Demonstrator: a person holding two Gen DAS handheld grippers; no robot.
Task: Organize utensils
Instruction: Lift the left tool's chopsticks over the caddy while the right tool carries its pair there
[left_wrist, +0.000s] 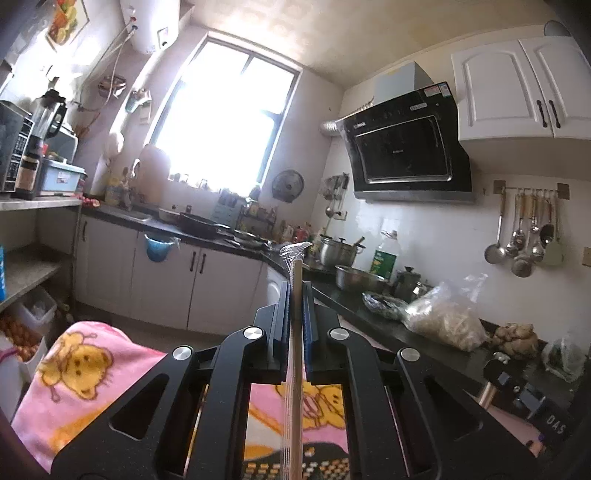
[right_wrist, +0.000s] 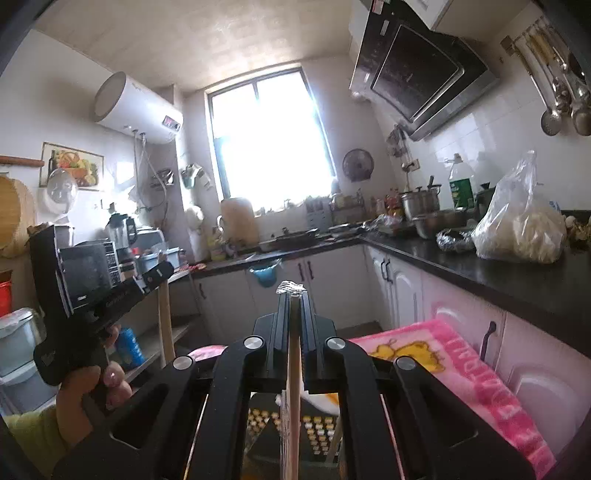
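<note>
Your left gripper (left_wrist: 295, 291) is clenched on a thin wooden stick (left_wrist: 293, 369) that runs straight down between its fingers (left_wrist: 282, 314); the stick's far end, wrapped in a scrap of foil (left_wrist: 293, 253), pokes out past the tips. Your right gripper (right_wrist: 293, 306) grasps a stick (right_wrist: 294, 369) of the same kind in the same way, foil tip (right_wrist: 291, 288) showing just beyond the closed jaws. What utensils these sticks are cannot be told.

Both grippers point level across the kitchen toward the window (left_wrist: 225, 118). Under them lies a pink blanket (left_wrist: 85, 373) with yellow bears, and on it, right below the grippers, a dark slotted holder (right_wrist: 295, 428); neither stick touches it.

In the right wrist view you can see your left hand (right_wrist: 92, 384) at the left edge, wrapped round the black handle of the left gripper, its stick hanging down in front of the shelves.

The black counter (left_wrist: 376, 306) runs along the right wall and turns the corner under the window. Near its front edge on the right sit a clear bag (left_wrist: 447, 321) of pale food and a foil-wrapped bundle (left_wrist: 384, 304); further along stand steel pots (left_wrist: 340, 251) and a green-labelled bottle (left_wrist: 386, 258). Above the counter hangs the black hood (left_wrist: 406, 147), and to its right a rail of ladles (left_wrist: 524, 236) and spoons on the tiled wall. A blue bowl (left_wrist: 159, 249) hangs on a cabinet door below the counter by the sink.
</note>
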